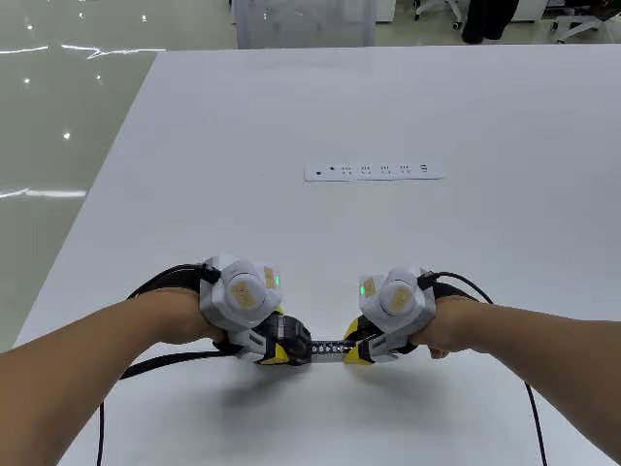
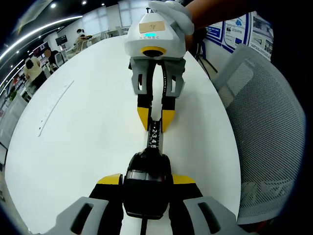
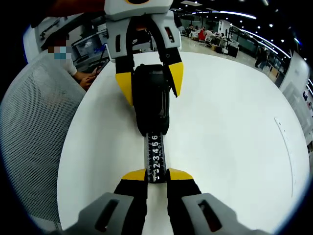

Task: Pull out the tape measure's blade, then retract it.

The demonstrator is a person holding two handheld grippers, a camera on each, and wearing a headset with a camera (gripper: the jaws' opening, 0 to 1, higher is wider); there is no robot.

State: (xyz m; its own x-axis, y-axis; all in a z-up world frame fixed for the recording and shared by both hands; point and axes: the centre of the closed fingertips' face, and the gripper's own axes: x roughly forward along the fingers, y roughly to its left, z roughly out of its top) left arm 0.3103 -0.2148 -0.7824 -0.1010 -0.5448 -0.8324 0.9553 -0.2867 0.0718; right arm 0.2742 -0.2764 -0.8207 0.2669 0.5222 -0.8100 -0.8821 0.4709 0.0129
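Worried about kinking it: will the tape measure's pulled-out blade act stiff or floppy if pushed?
Probably stiff over this short span: the blade runs straight from the case to the right hand-held gripper. It looks thin, so a sideways push might buckle it.

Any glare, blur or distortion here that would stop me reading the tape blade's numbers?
Head view: bright reflections glare on the glossy floor; the blade is too small to read. Left gripper view and right gripper view: fisheye bends the table edge, yet the numerals are sharp.
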